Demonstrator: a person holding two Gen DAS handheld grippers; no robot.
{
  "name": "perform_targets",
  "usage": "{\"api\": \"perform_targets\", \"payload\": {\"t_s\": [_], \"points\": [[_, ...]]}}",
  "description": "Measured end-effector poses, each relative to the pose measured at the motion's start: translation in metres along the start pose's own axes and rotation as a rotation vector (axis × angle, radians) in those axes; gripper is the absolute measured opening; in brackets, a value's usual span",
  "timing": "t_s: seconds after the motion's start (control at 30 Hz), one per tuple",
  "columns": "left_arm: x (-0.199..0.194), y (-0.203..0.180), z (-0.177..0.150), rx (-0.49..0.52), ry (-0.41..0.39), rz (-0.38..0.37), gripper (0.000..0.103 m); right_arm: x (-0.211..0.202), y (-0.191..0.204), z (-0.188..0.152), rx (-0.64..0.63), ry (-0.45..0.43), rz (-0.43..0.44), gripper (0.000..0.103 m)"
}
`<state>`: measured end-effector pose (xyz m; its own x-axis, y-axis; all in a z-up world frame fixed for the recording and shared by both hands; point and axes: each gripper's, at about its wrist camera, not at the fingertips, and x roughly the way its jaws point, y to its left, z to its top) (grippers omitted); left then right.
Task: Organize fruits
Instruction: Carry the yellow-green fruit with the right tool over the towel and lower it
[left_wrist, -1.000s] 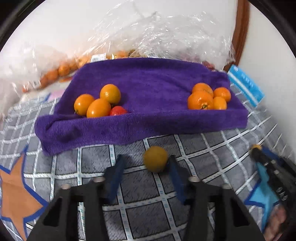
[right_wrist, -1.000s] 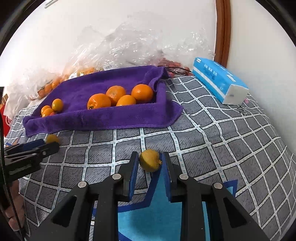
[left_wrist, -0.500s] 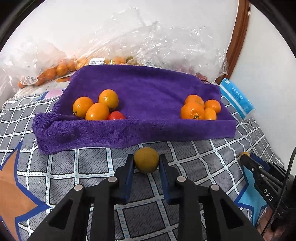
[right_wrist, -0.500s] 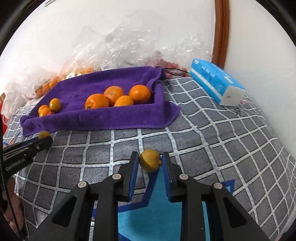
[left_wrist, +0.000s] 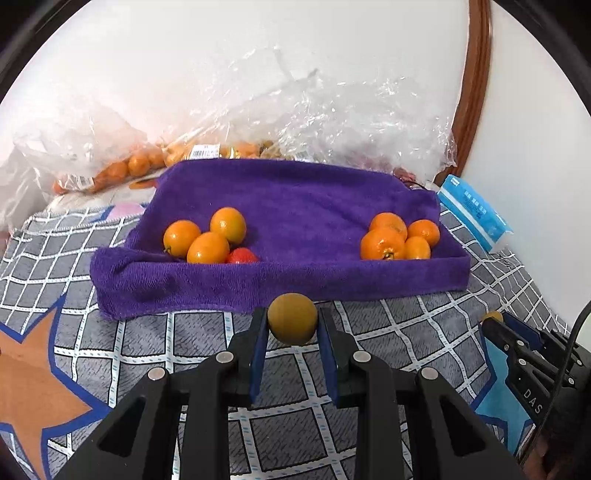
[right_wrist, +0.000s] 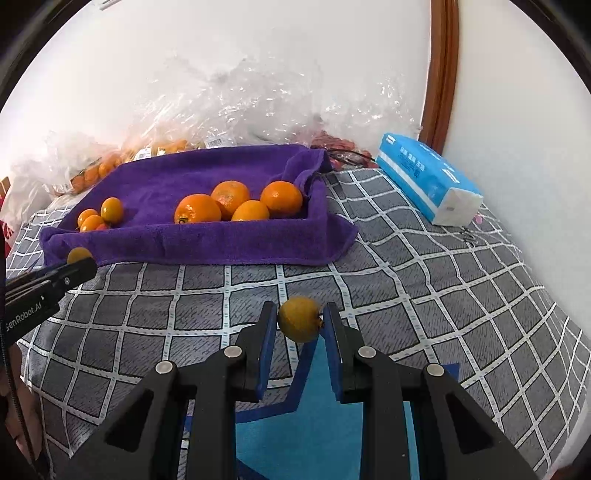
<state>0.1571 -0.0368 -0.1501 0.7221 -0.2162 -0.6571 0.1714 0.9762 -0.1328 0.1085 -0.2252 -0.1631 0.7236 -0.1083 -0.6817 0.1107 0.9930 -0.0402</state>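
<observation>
A purple towel tray (left_wrist: 295, 280) (right_wrist: 207, 243) lies on the checked cloth. On its left lie three small oranges (left_wrist: 208, 247) (right_wrist: 94, 221) and a red fruit (left_wrist: 242, 255). On its right lies a cluster of larger oranges (left_wrist: 397, 238) (right_wrist: 236, 203). My left gripper (left_wrist: 291, 326) is shut on a dull yellow round fruit (left_wrist: 292, 323), held above the cloth in front of the tray; it also shows in the right wrist view (right_wrist: 79, 254). My right gripper (right_wrist: 300, 323) is shut on a yellow fruit with a stem (right_wrist: 300, 325) above the cloth.
Clear plastic bags (left_wrist: 295, 125) with more small oranges (left_wrist: 122, 170) pile against the wall behind the tray. A blue tissue pack (right_wrist: 428, 182) lies at the right by the wall. A wooden frame (right_wrist: 441, 74) stands at the back right.
My left gripper closed on the dull yellow fruit and lifted it toward the tray. My right gripper kept its hold on its fruit and rose slightly.
</observation>
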Motion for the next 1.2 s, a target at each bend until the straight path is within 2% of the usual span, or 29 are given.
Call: {"api": "perform_targets", "payload": {"t_s": [0.2, 0.33, 0.43, 0.5, 0.57, 0.6, 0.73, 0.97, 1.2], "points": [[-0.002, 0.001, 0.0, -0.011, -0.011, 0.015, 0.025, -0.001, 0.0, 0.0, 0.003, -0.003, 0.022, 0.025], [0.0, 0.008, 0.002, -0.036, -0.001, 0.036, 0.025, 0.002, -0.002, 0.001, 0.013, 0.014, 0.081, 0.025], [0.001, 0.015, 0.004, -0.053, 0.008, 0.047, 0.025, -0.001, -0.001, 0.001, 0.008, -0.005, 0.11, 0.025], [0.001, 0.02, 0.006, -0.072, 0.016, 0.044, 0.025, -0.004, 0.003, 0.002, -0.012, -0.013, 0.127, 0.025], [-0.006, 0.024, 0.008, -0.097, -0.004, 0.018, 0.025, -0.007, 0.003, 0.009, 0.005, -0.002, 0.195, 0.025], [-0.008, 0.025, 0.01, -0.101, -0.006, 0.017, 0.025, -0.008, 0.005, 0.011, 0.005, -0.004, 0.201, 0.025], [-0.017, 0.032, 0.018, -0.131, -0.003, 0.012, 0.025, -0.018, 0.015, 0.029, -0.03, -0.043, 0.196, 0.025], [-0.032, 0.045, 0.039, -0.131, -0.006, 0.077, 0.025, -0.022, 0.032, 0.062, -0.049, -0.08, 0.223, 0.026], [-0.025, 0.073, 0.066, -0.184, 0.004, 0.07, 0.025, -0.013, 0.035, 0.094, -0.041, -0.126, 0.202, 0.026]]}}
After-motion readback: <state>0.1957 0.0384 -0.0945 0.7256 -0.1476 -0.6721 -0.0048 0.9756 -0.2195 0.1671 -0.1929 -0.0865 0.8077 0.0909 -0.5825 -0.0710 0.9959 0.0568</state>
